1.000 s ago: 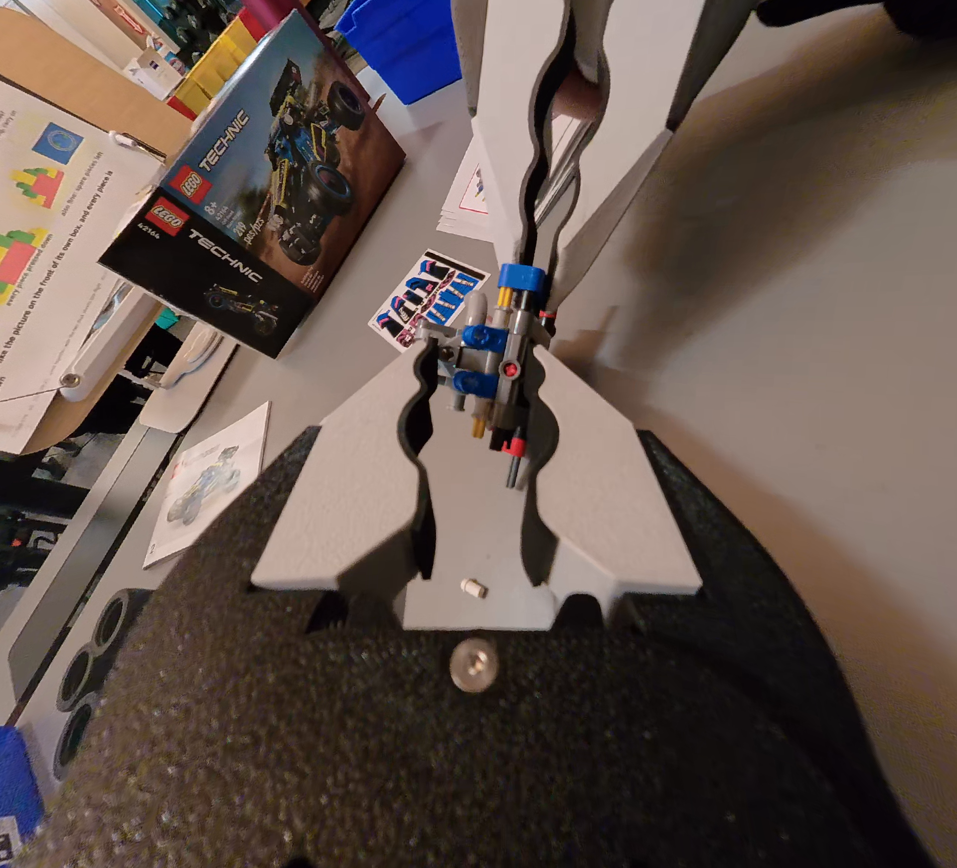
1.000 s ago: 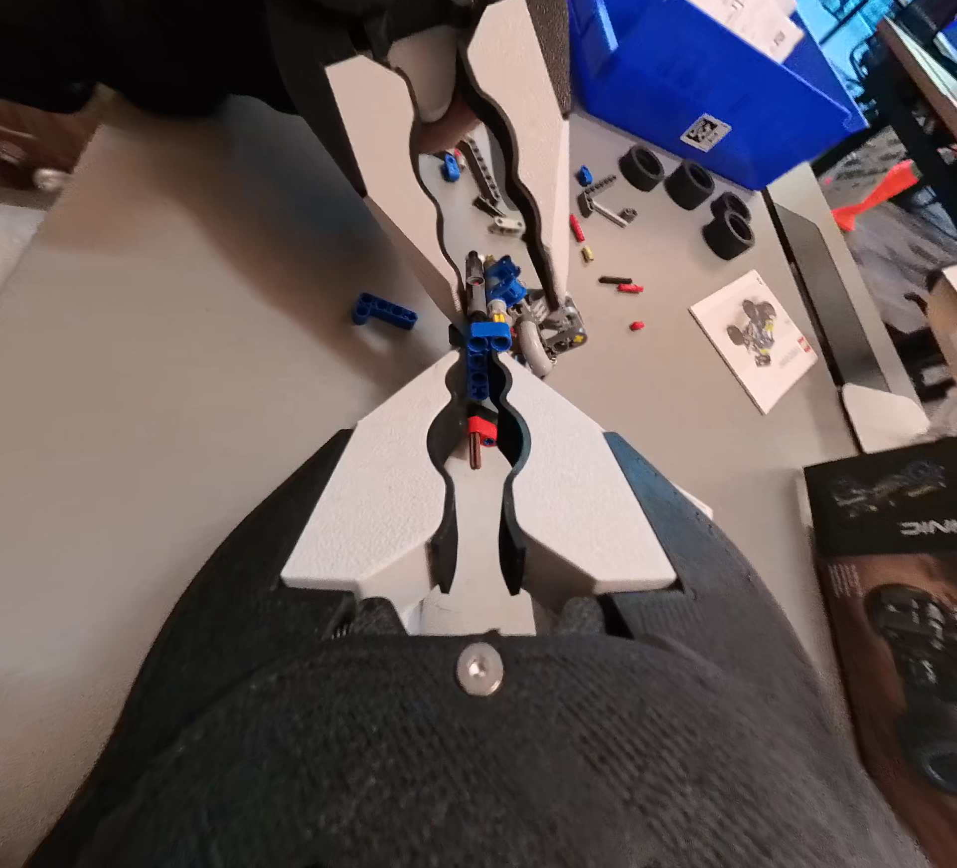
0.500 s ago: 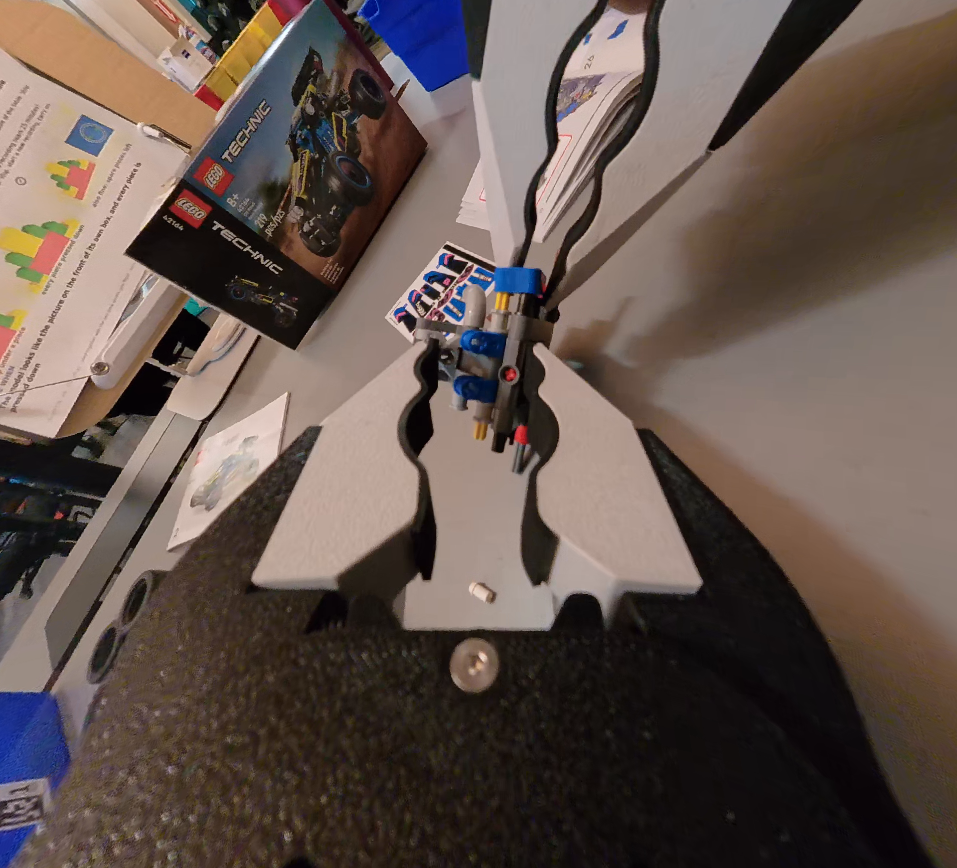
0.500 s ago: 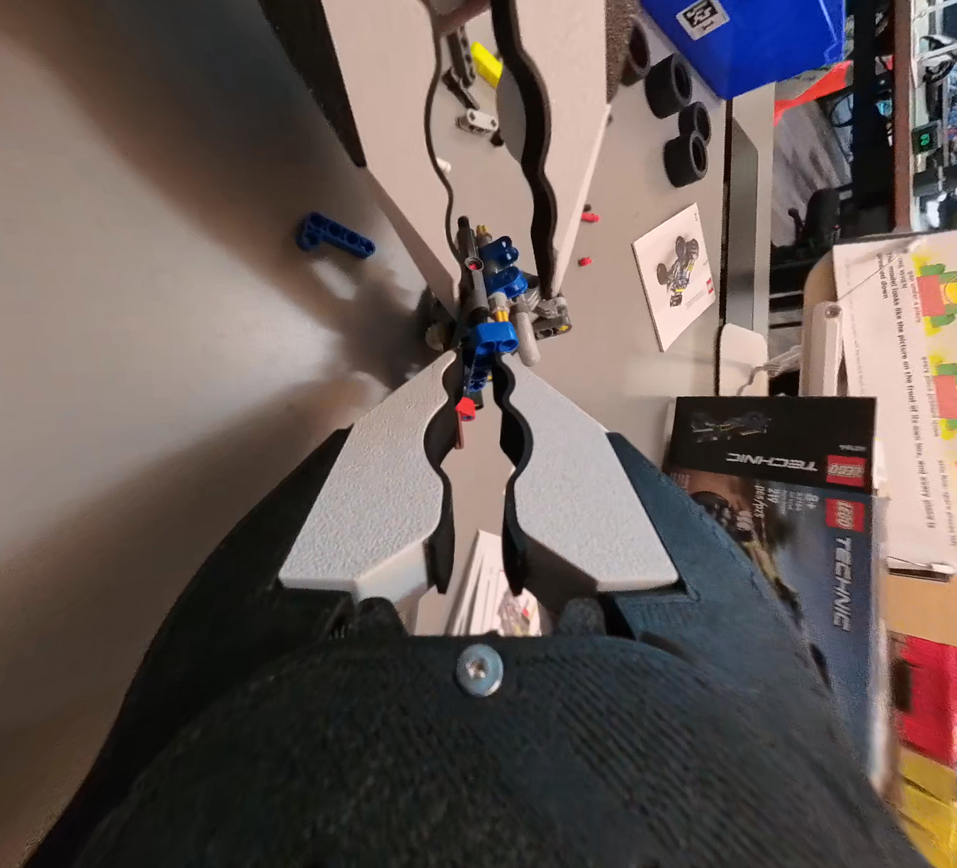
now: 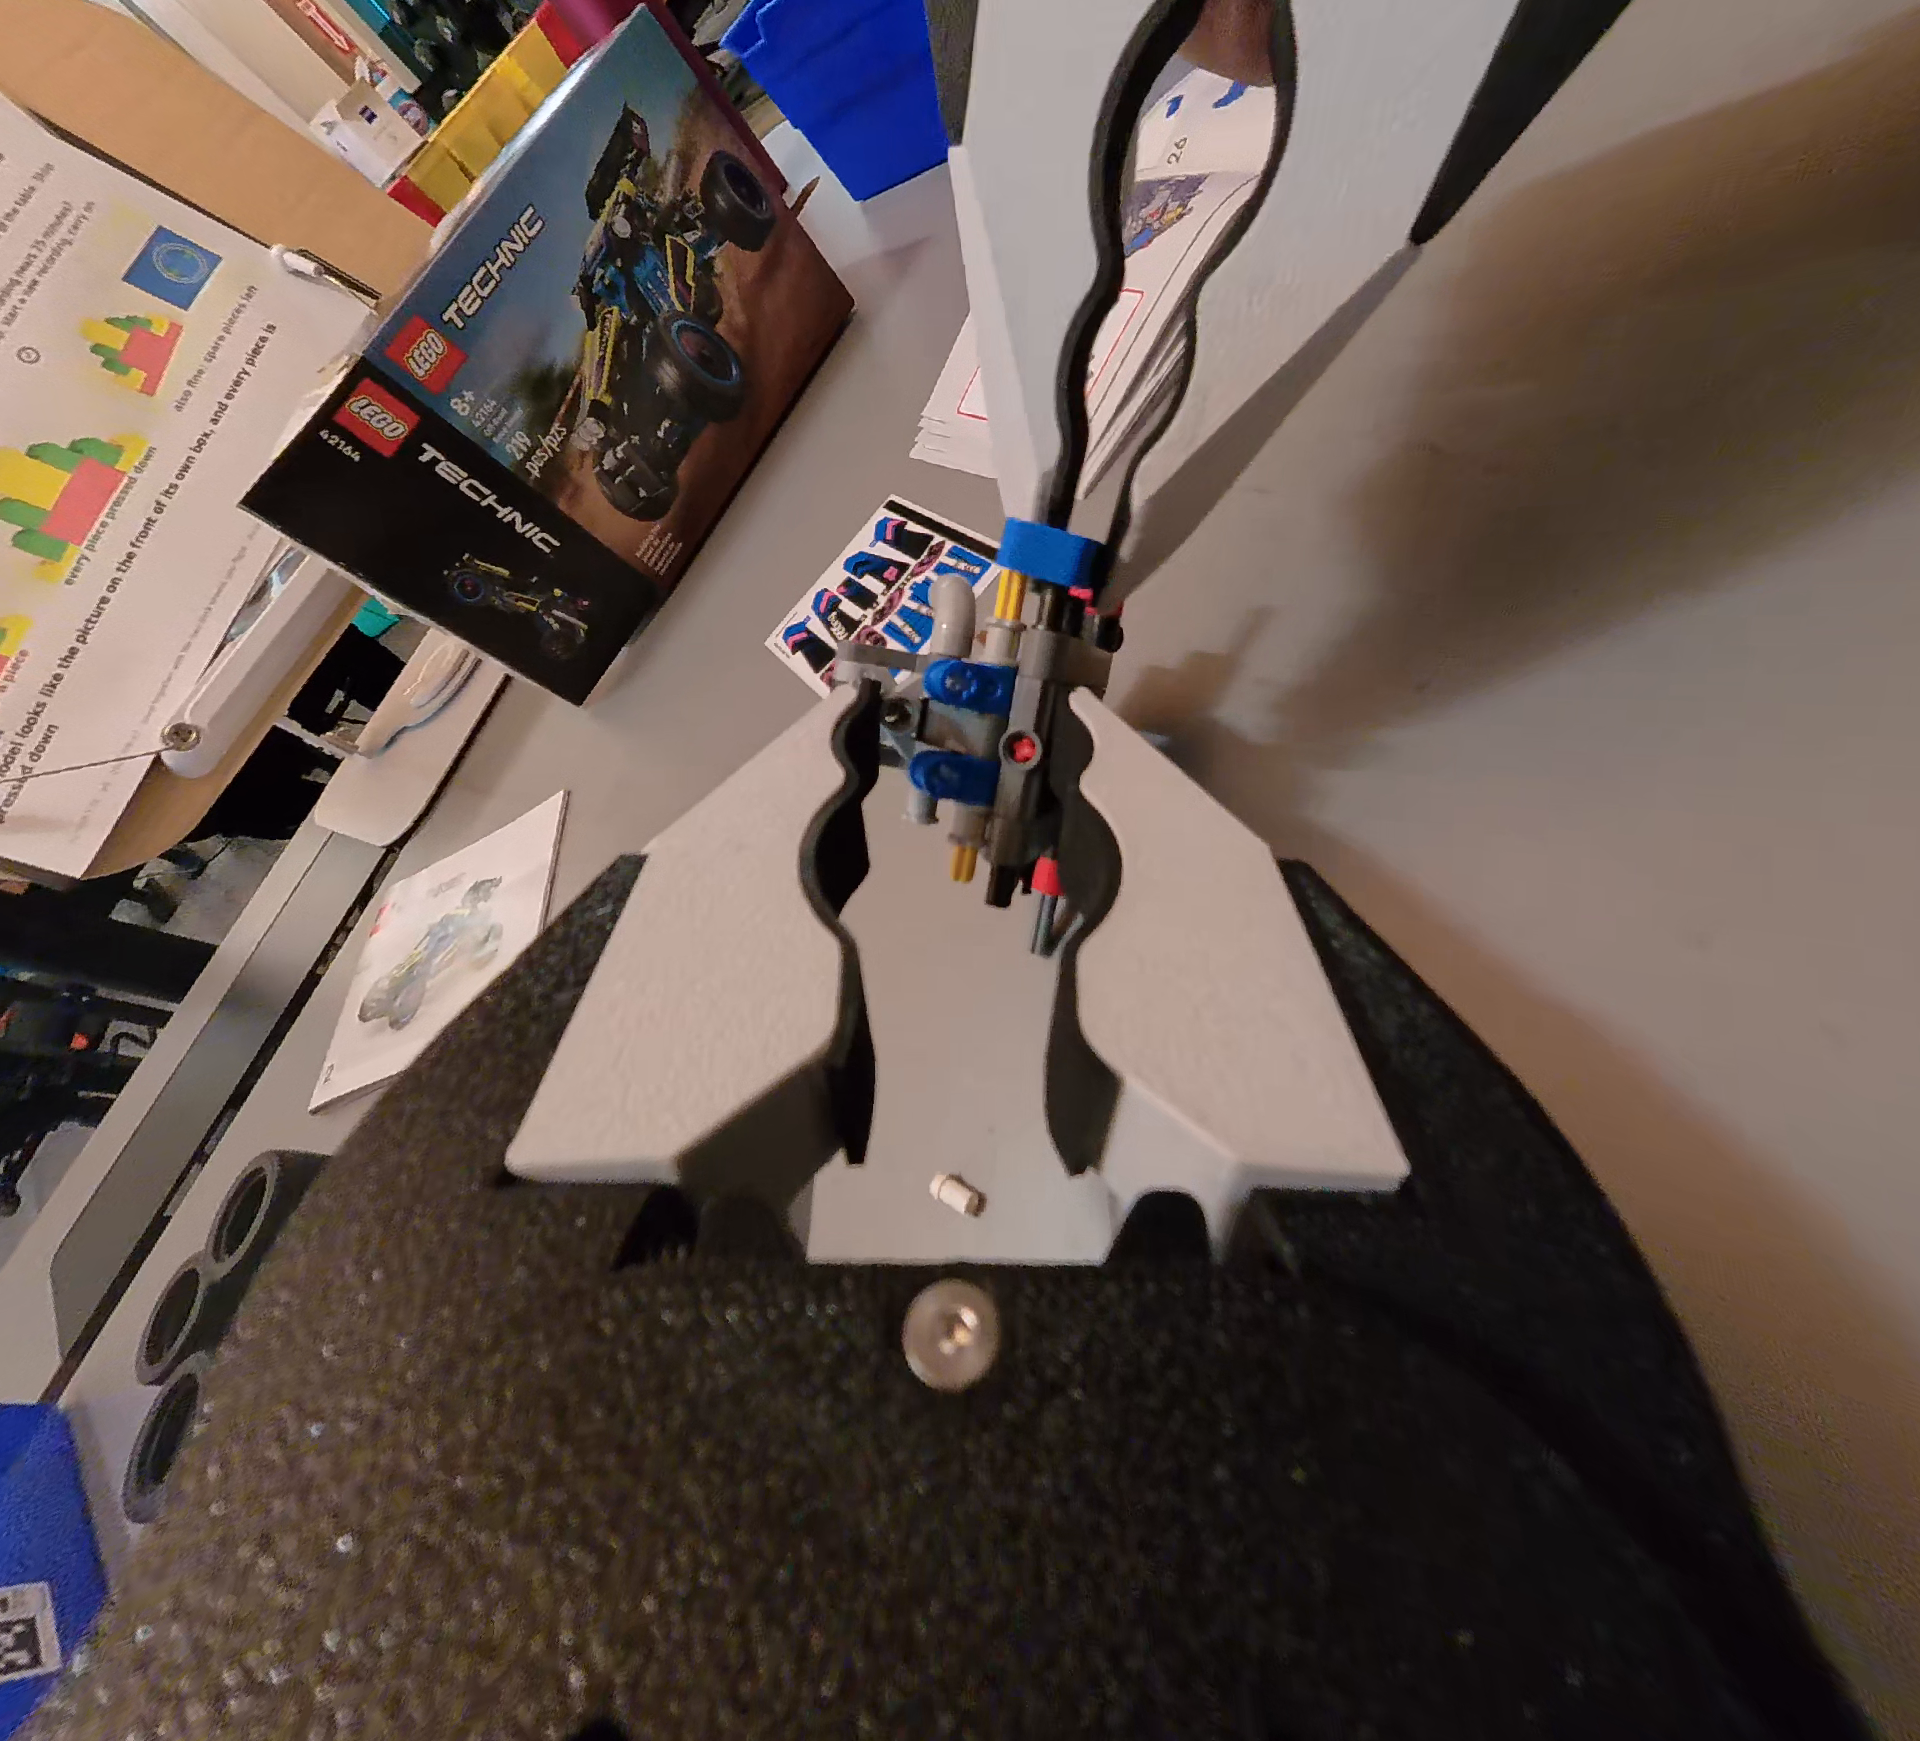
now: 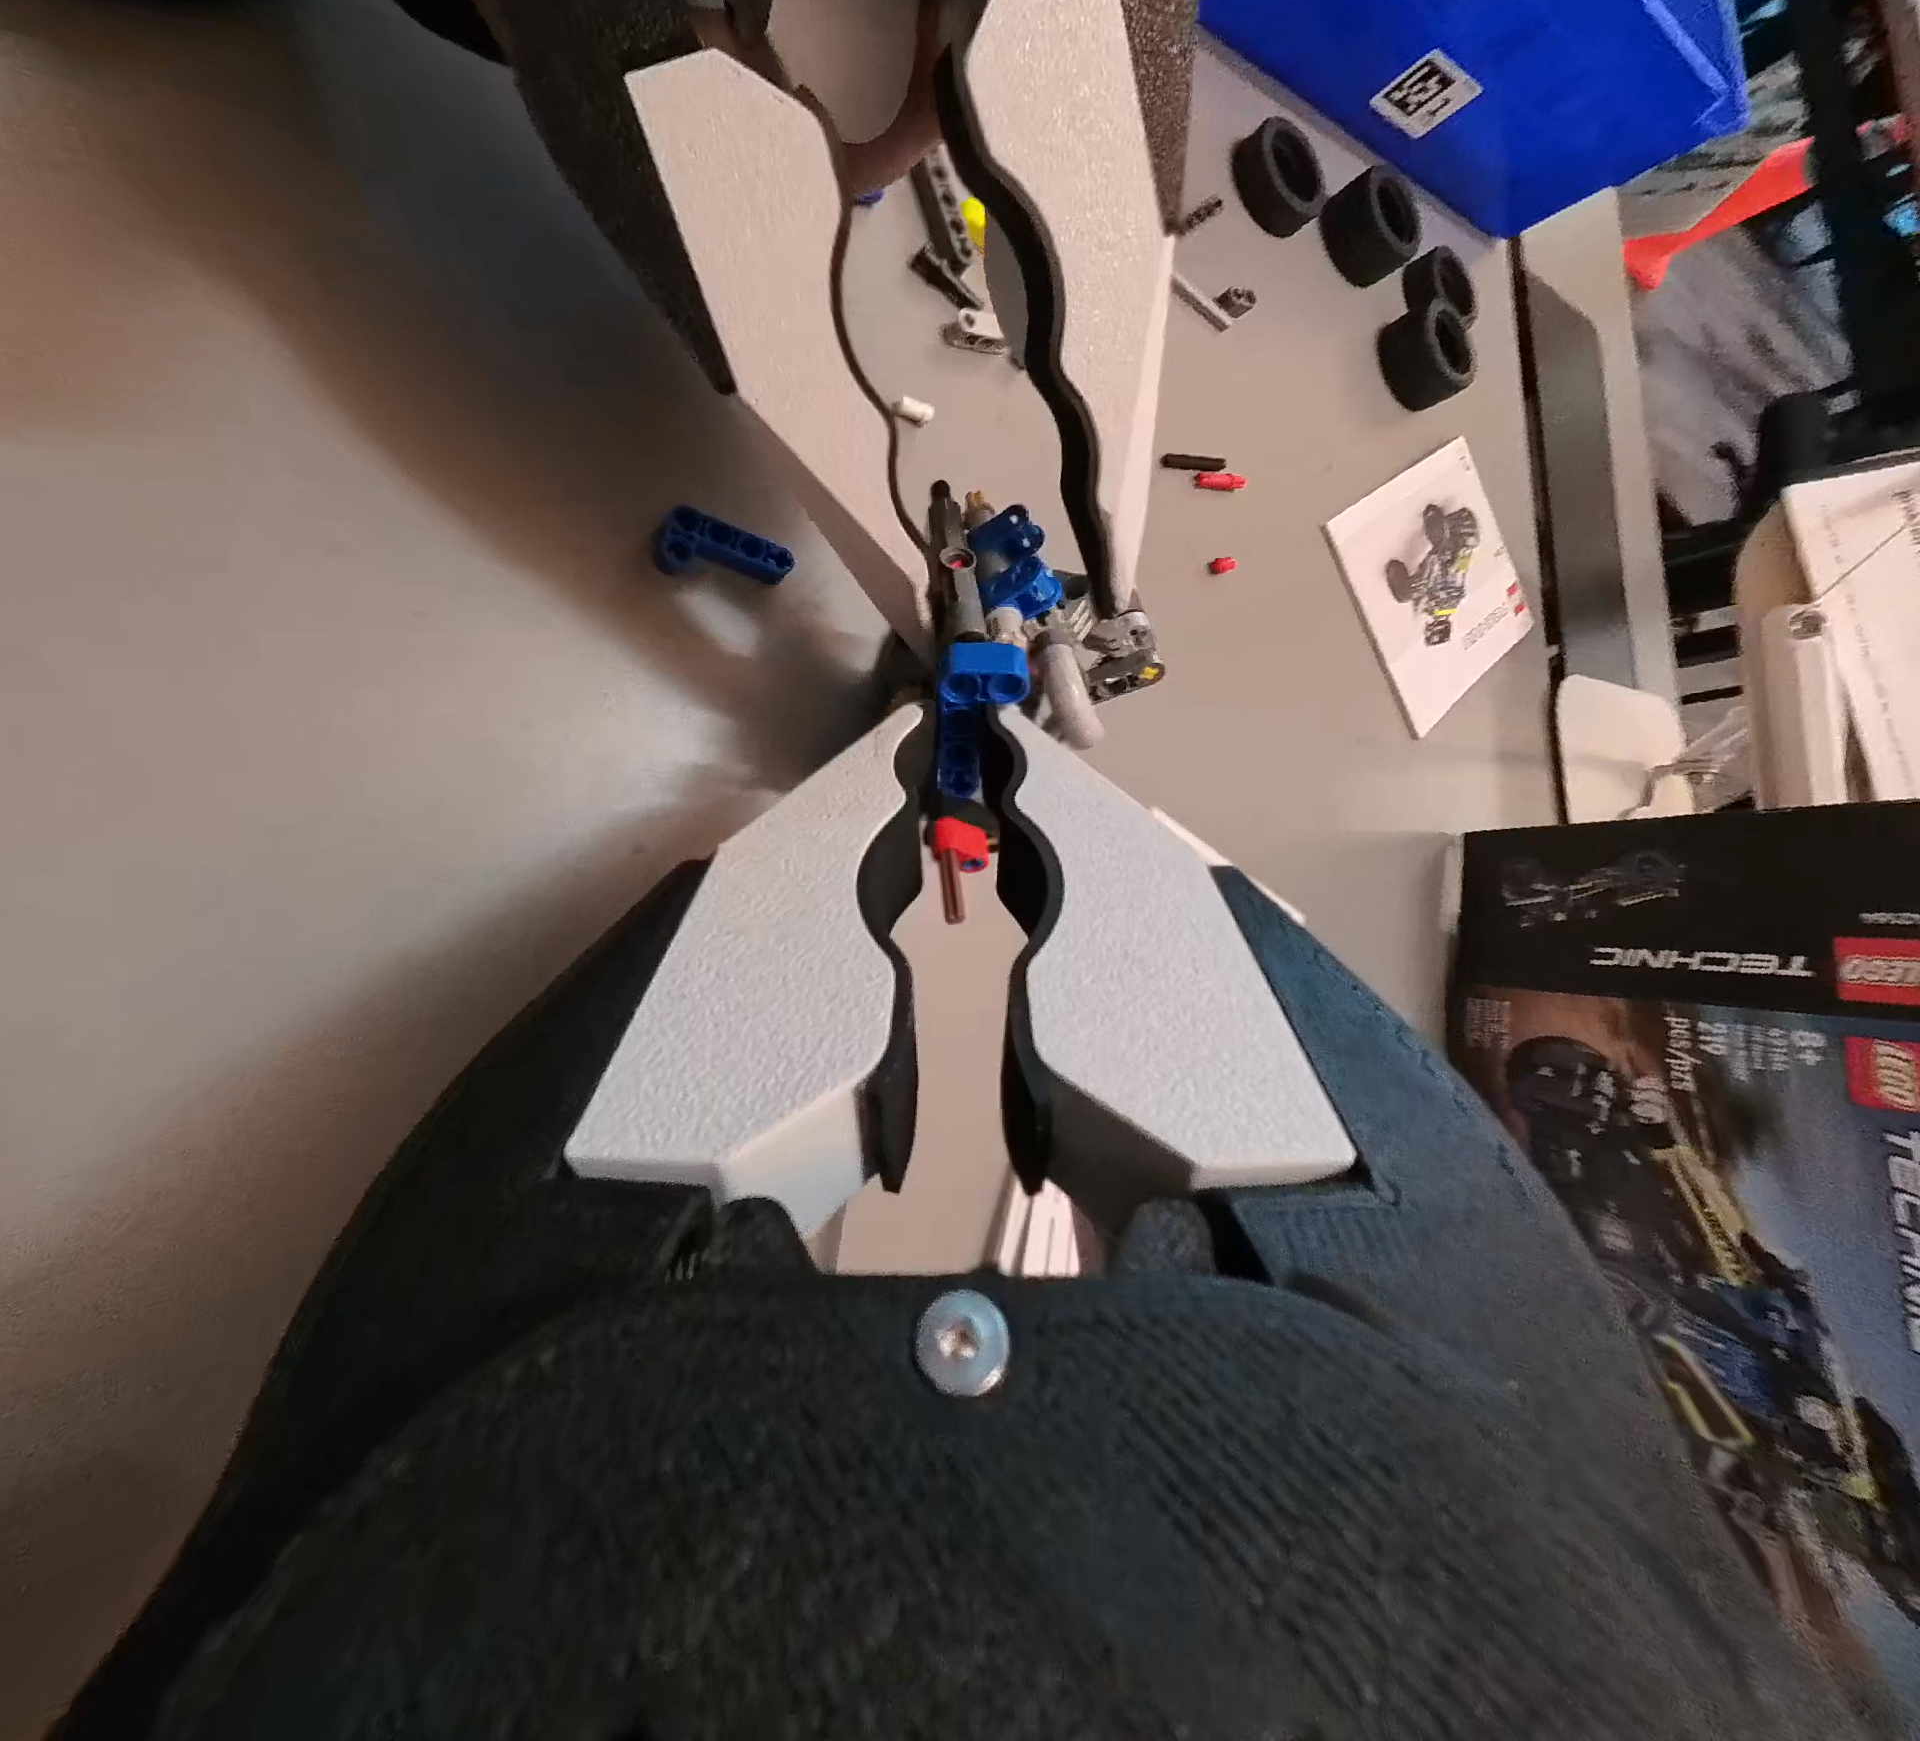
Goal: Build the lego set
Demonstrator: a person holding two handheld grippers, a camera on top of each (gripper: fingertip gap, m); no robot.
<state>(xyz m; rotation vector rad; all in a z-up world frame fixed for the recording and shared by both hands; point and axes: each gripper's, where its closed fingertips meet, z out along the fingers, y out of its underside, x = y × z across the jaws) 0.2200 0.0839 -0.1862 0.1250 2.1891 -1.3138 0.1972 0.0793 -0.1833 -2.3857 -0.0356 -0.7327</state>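
Note:
My left gripper point(image 5: 966, 720) is shut on a small grey, blue and yellow lego assembly point(image 5: 971, 741), held just above the grey table. My right gripper point(image 6: 961, 725) comes at it from the opposite side, tip to tip. It is shut on a blue beam point(image 6: 961, 741) with a red bush and a brown axle point(image 6: 954, 891) at its near end. The beam's far end, a blue connector point(image 6: 982, 673), touches the assembly point(image 6: 1003, 569). In the left wrist view the right gripper's fingers point(image 5: 1029, 237) reach down from the top, with that connector point(image 5: 1049, 548) on the assembly's far end.
The set's box point(image 5: 582, 403) stands at the left, with a sticker sheet point(image 5: 883, 579) and a booklet point(image 5: 447, 943) near it. Black tyres point(image 6: 1371, 226), a blue bin point(image 6: 1455, 8), a blue L-beam point(image 6: 722, 543), red pins point(image 6: 1216, 481) and a white pin point(image 5: 956, 1192) lie around. Left and right tips are no more than a few centimetres apart.
Both grippers keep their hold and stay tip to tip. The right gripper has rolled and swung, so the set's box now shows at its right. The left gripper has shifted slightly.

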